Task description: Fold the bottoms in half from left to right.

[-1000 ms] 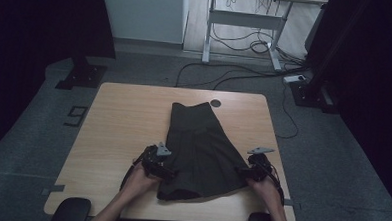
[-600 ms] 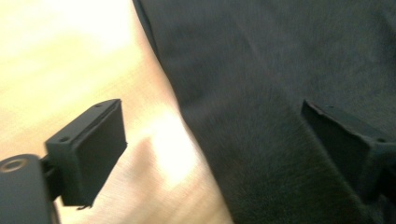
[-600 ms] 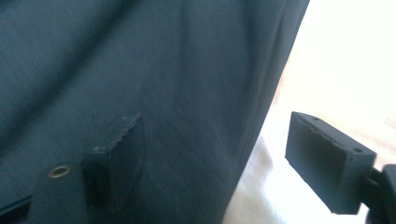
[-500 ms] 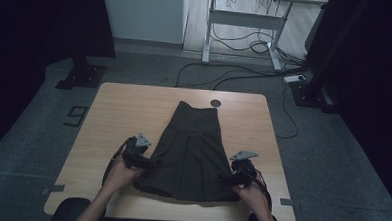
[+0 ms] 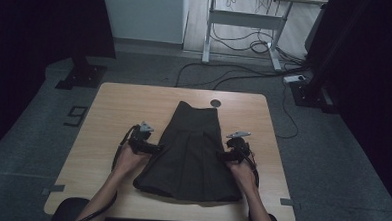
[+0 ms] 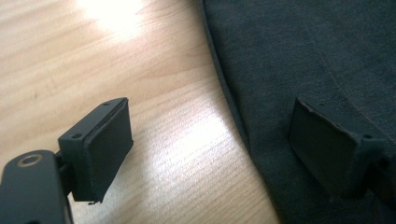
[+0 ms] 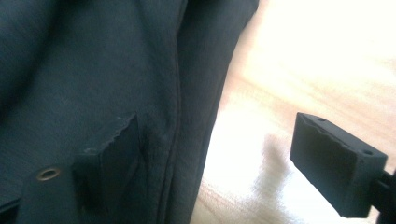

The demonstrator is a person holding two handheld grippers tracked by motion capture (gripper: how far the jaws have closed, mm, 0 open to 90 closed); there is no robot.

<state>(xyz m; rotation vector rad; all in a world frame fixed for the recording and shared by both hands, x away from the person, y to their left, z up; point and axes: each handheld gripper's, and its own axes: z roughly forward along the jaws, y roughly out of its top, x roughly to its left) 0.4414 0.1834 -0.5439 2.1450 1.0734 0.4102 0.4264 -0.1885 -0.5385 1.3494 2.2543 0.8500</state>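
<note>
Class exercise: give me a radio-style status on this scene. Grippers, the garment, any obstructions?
Left gripper and right gripper: open, jaws straddling the skirt's side edges. Dark skirt flat on table, not gripped. Nothing in the way.

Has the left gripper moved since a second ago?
Yes. The left gripper went toward the table's near edge, then back up beside the dark pleated skirt's left edge, jaws closing slightly, gripping nothing.
</note>
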